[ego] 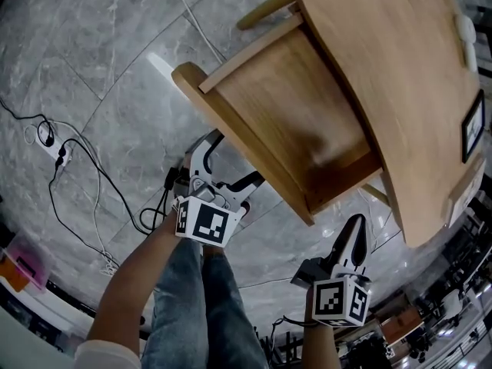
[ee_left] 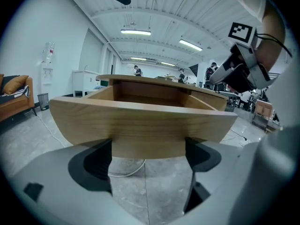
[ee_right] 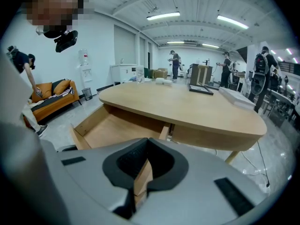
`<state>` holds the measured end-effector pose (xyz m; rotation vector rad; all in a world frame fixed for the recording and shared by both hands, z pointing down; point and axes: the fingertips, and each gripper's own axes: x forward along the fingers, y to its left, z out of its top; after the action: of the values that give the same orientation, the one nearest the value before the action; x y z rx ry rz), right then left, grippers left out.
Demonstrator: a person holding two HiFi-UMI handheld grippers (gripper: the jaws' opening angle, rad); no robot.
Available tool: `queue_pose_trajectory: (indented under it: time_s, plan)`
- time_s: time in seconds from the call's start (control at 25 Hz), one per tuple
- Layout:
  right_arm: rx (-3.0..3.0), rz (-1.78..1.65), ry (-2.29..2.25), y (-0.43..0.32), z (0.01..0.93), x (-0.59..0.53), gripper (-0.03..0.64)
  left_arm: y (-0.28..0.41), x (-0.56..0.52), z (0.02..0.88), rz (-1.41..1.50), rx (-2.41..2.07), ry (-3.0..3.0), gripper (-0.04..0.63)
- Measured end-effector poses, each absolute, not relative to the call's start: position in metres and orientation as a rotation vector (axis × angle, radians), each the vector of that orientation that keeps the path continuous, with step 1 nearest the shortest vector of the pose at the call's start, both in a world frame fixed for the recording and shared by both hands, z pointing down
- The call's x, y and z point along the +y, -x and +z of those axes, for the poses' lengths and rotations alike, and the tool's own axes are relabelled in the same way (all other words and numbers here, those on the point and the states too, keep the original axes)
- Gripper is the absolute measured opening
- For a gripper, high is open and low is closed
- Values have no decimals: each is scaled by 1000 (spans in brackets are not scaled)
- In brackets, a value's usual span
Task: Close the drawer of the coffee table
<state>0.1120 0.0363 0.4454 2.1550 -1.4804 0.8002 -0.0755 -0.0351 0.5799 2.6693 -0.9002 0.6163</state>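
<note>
Below the tabletop's edge: rectangular light-wood drawer (ego: 292, 106), pulled well out toward 10 o'clock from the oval light-wood coffee table (ego: 400, 75).
Left gripper (ego: 231, 164): at 7 o'clock of the drawer, facing its front panel; jaws spread wide, the panel's lower edge framed between them; contact not discernible.
Right gripper (ego: 356, 229): at 5 o'clock of the drawer; jaws pressed together, holding nothing.
Surroundings: grey veined stone floor (ego: 100, 91); black cables (ego: 77, 175) at 9 o'clock.

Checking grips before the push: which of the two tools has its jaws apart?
The left tool: its jaws stand apart, facing the drawer front. The right tool is shut, holding nothing.
</note>
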Motion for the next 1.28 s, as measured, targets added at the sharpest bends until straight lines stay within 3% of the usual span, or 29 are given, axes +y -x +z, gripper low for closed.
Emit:
queue_pose_trajectory:
  time_s: [1.28]
  plan:
    - [-1334, 828, -2340, -155, 422, 45, 0, 53, -57, 533, 594, -881, -2635, 486]
